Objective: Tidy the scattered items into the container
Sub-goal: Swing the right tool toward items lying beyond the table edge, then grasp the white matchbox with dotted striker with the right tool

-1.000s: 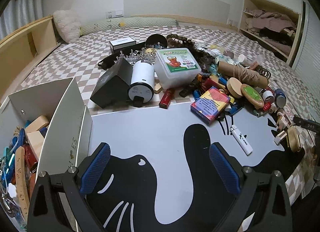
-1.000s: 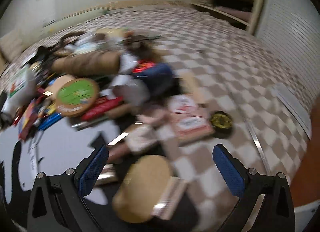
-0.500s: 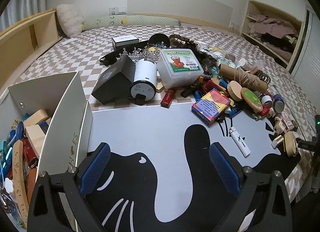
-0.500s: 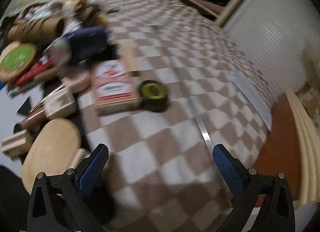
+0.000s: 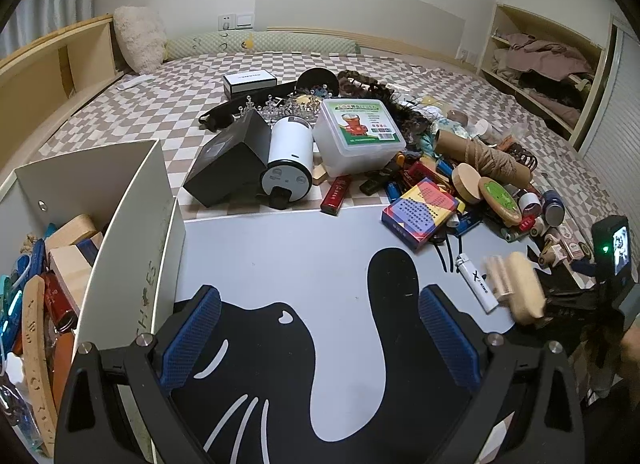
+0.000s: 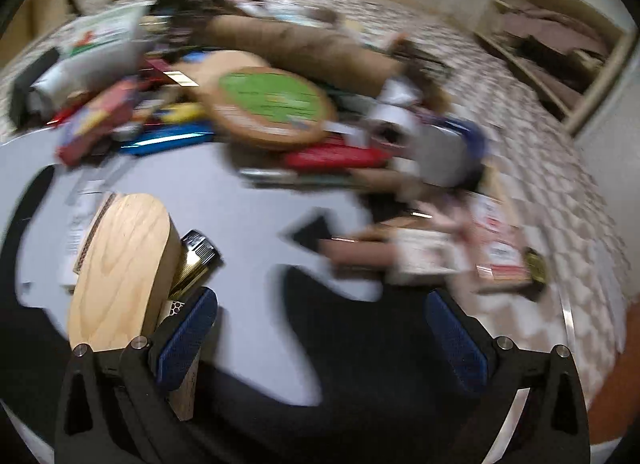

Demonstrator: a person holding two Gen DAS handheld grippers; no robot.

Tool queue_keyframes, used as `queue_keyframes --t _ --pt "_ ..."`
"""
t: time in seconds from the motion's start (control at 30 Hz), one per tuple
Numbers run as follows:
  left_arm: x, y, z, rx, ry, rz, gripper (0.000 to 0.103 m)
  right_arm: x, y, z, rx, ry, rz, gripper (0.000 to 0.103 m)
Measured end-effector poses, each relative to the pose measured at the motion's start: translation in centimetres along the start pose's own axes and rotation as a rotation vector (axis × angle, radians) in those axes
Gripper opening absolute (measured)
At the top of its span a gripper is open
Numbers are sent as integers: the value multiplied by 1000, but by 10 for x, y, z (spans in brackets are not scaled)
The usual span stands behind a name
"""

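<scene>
A pile of scattered items lies on the bed: a black box, a white cylinder, a clear plastic box, a colourful card box, a white lighter and a green-topped wooden disc. The white container stands at the left, with several items inside. My left gripper is open and empty over the grey cat mat. My right gripper is open; a wooden brush sits against the outside of its left finger. The brush also shows blurred in the left wrist view.
A checkered bedsheet covers the bed. A wooden shelf runs along the left and an open wardrobe is at the right. A small black-and-white box lies farther back. The right wrist view is motion-blurred.
My right gripper swung back left from the bed's right edge toward the pile, and the wooden brush now sits by its left finger. My left gripper barely moved.
</scene>
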State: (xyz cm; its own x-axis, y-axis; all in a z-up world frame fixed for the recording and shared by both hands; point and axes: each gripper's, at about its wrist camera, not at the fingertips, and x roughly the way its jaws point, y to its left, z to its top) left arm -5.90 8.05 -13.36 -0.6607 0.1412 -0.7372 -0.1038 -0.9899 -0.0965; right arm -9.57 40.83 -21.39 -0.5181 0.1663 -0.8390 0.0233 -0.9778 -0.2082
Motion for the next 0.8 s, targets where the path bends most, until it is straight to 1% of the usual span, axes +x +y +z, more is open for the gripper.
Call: queue_keyframes --t 0.07,0.17,0.23,0.33,0.5,0.67,0.73,0.8 --pt "1 1 0 1 0 0 100 -3 20 1 -48 -14 61 103" --pt "2 3 -1 -2 4 1 100 -13 50 -2 -125 -17 189 103" --pt "2 4 -2 -3 6 2 100 -22 63 -3 -140 -21 227 103" --pt "4 5 -3 -5 11 4 100 -26 68 4 -117 -46 197 103" --pt "4 4 -3 -3 11 3 100 -19 62 27 -12 -57 172 103" --pt "4 5 -4 6 12 13 100 -7 84 48 -43 -75 194 103" --pt "5 8 -5 7 13 23 100 -8 96 50 -74 -79 206 103" --pt "6 11 -6 0 15 24 100 -6 116 51 -137 -69 224 103"
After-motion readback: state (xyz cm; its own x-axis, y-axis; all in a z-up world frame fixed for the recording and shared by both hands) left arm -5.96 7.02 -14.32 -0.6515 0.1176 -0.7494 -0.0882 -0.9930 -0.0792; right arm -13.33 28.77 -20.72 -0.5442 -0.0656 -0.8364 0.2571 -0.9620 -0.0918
